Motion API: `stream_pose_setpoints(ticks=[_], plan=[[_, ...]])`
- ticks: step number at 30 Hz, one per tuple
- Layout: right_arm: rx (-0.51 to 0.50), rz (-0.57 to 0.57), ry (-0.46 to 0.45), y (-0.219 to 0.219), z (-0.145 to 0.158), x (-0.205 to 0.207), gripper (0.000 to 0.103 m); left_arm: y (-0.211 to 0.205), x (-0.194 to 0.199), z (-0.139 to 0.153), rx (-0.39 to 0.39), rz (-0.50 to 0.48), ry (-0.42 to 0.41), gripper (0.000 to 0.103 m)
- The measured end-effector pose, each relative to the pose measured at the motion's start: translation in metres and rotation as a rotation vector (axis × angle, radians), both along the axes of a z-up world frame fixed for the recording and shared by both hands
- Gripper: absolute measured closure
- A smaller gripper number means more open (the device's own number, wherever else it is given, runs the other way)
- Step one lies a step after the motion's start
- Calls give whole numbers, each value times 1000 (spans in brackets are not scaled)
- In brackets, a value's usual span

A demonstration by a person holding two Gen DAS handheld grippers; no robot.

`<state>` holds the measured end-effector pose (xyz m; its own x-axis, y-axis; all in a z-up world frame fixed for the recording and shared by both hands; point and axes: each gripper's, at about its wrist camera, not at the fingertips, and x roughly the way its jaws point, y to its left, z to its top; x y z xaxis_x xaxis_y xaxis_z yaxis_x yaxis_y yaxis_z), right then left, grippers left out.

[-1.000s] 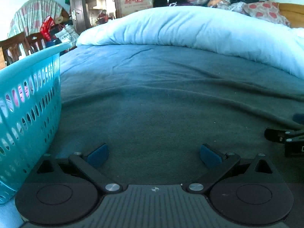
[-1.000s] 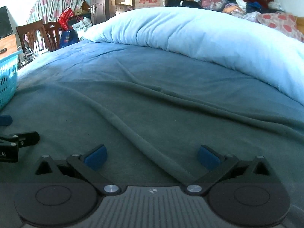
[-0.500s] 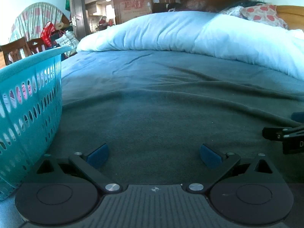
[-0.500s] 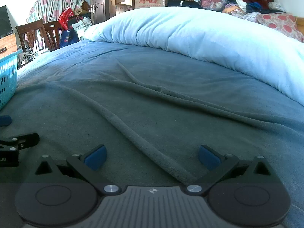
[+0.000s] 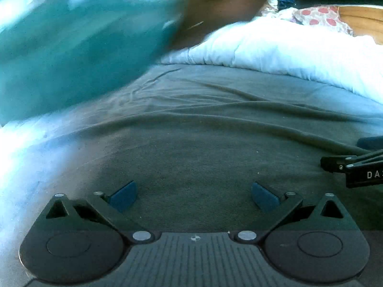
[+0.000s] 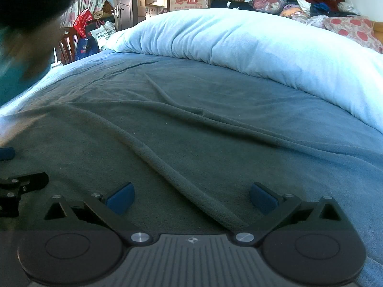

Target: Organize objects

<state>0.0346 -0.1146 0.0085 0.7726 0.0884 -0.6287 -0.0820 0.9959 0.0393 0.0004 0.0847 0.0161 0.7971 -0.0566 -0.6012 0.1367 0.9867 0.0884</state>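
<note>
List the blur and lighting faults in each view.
Left wrist view: a teal smear and a dark brown blur cover the upper left; the white duvet is blown out. Right wrist view: mostly sharp, a dark blurred shape at upper left.

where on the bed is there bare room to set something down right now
The grey-green blanket lies bare ahead of both open grippers, left and right, bordered at the far side by the light blue duvet; only low wrinkles cross it. The left edge is crowded: a blurred teal shape and something dark fill it.
</note>
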Motion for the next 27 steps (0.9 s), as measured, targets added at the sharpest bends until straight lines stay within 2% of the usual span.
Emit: stream_pose_setpoints(ticks=[27], plan=[[4,3,2,-2,0,2,0,1,-3,-1,35,7,2,0]])
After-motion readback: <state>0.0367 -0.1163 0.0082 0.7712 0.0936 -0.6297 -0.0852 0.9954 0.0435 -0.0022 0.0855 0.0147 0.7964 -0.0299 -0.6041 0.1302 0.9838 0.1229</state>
